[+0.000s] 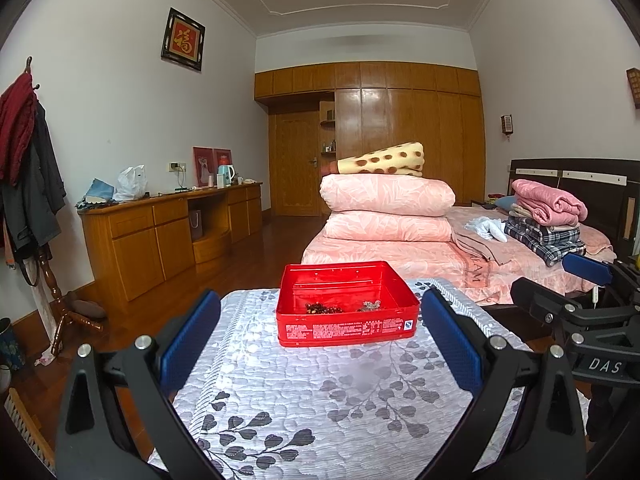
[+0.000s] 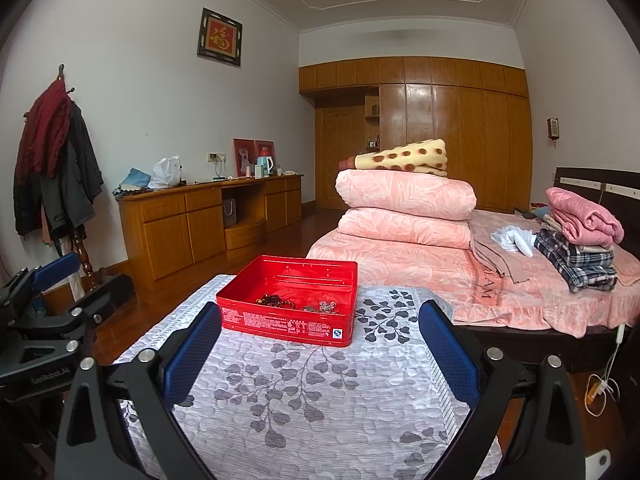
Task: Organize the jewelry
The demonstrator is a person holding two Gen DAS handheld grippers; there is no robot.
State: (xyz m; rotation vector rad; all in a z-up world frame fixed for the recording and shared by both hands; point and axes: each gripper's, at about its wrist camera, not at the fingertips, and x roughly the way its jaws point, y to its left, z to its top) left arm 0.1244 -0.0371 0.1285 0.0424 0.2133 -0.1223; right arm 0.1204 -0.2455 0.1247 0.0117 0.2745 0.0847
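Your left gripper [image 1: 320,336] fills the bottom of its frame, blue-padded jaws spread wide, holding nothing. Your right gripper [image 2: 318,342] is the same: jaws wide apart, empty. Both hover over the grey-white quilted cloth with dark leaf print [image 1: 304,408], which covers a table. At frame centre on that cloth sits the open red rectangular metal tin [image 1: 347,330]. Inside it, lower left, lies a dark beaded bracelet [image 1: 322,309]; beside it on the right lies a small silvery jewelry piece [image 1: 370,305]. Beyond, right of centre, is the bed with folded pink quilts [image 1: 386,208].
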